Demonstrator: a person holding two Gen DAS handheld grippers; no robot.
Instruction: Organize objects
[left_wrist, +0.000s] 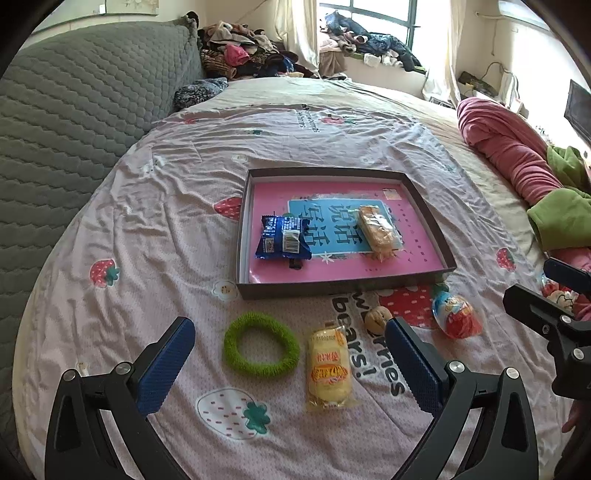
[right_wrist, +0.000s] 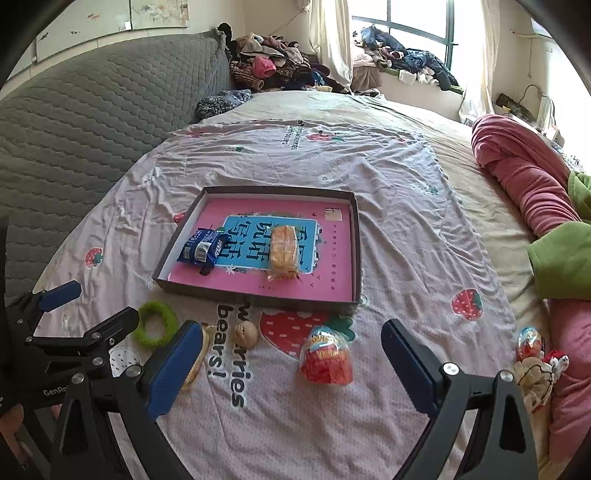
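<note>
A shallow dark box (left_wrist: 343, 286) (right_wrist: 255, 297) with a pink liner lies on the bed and holds a blue snack packet (left_wrist: 282, 238) (right_wrist: 202, 246) and a wrapped orange cake (left_wrist: 376, 227) (right_wrist: 283, 248). In front of it lie a green fuzzy ring (left_wrist: 262, 345) (right_wrist: 155, 324), a yellow wrapped cake (left_wrist: 328, 369), a walnut (left_wrist: 377, 319) (right_wrist: 246, 333) and a red-and-white egg toy (left_wrist: 456, 314) (right_wrist: 327, 356). My left gripper (left_wrist: 291, 363) hangs open above the ring and the yellow cake. My right gripper (right_wrist: 291, 363) is open around the egg toy.
A grey quilted headboard (left_wrist: 74, 110) runs along the left. Pink and green bedding (right_wrist: 528, 192) is bunched at the right. A second egg toy (right_wrist: 530, 341) and small plush figures (right_wrist: 535, 376) lie at the right edge. Clothes (left_wrist: 243, 51) are piled at the far end.
</note>
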